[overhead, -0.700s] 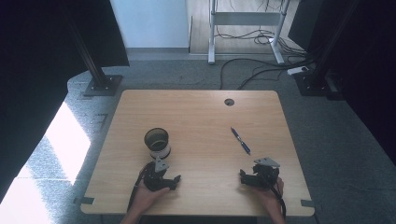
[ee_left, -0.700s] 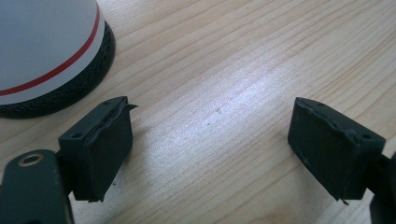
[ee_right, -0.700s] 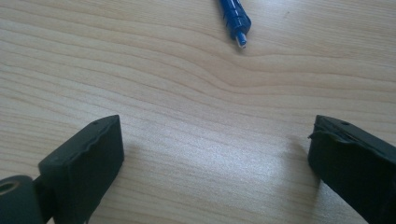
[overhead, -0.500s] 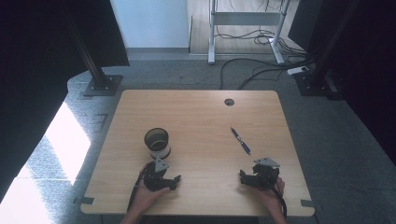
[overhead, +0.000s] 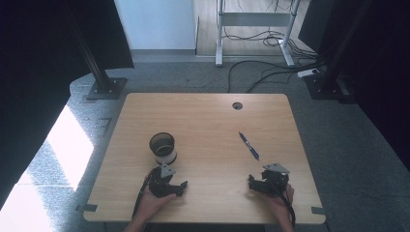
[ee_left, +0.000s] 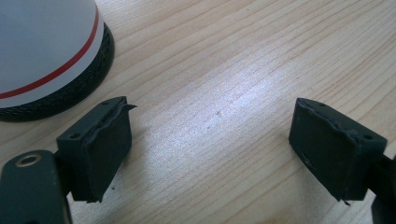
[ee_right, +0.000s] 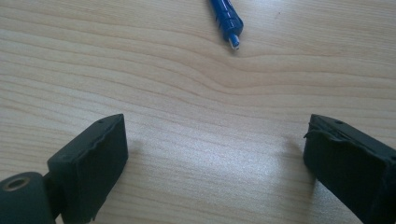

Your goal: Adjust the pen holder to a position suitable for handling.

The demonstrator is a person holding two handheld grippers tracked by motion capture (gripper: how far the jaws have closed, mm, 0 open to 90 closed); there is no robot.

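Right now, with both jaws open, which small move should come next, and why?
Probably ease the right gripper forward toward the blue pen. Its jaws stand wide open with nothing between them, and the pen lies just ahead on the table. The cup stands upright, so it seems ready to receive the pen.

Left tongs [ee_left: 210,154] wide apart, empty; white cup [ee_left: 44,51] w/ red stripe, prob. upright, upper left.
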